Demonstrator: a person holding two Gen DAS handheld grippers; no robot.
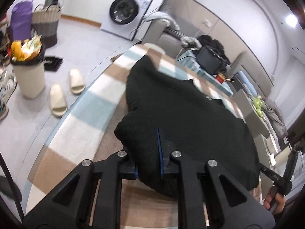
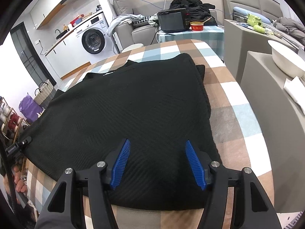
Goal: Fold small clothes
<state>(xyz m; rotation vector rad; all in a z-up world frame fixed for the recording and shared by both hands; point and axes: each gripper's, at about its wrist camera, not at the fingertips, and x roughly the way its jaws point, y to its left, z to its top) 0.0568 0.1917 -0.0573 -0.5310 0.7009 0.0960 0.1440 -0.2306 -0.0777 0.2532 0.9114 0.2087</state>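
A black knit garment (image 1: 181, 105) (image 2: 133, 105) lies spread over a table with a brown, blue and white checked cloth (image 1: 85, 105) (image 2: 238, 114). My left gripper (image 1: 148, 150) is shut on a bunched fold at the garment's left edge, which hides one blue pad. In the right wrist view that left gripper's tip (image 2: 23, 142) shows at the cloth's left edge. My right gripper (image 2: 159, 162) stands open over the garment's near edge, blue pads (image 2: 122, 162) apart with nothing pinched. In the left wrist view, the right gripper (image 1: 276, 175) and a hand sit at the lower right.
On the floor to the left are pale slippers (image 1: 64, 91), a full bin (image 1: 28, 76) and a woven basket (image 1: 45, 22); a washing machine (image 1: 125, 13) stands beyond. A black appliance (image 2: 173, 22) and red bowl (image 2: 196, 26) sit behind the table. Grey cabinets (image 2: 266, 95) with a white bowl (image 2: 286, 59) flank the right.
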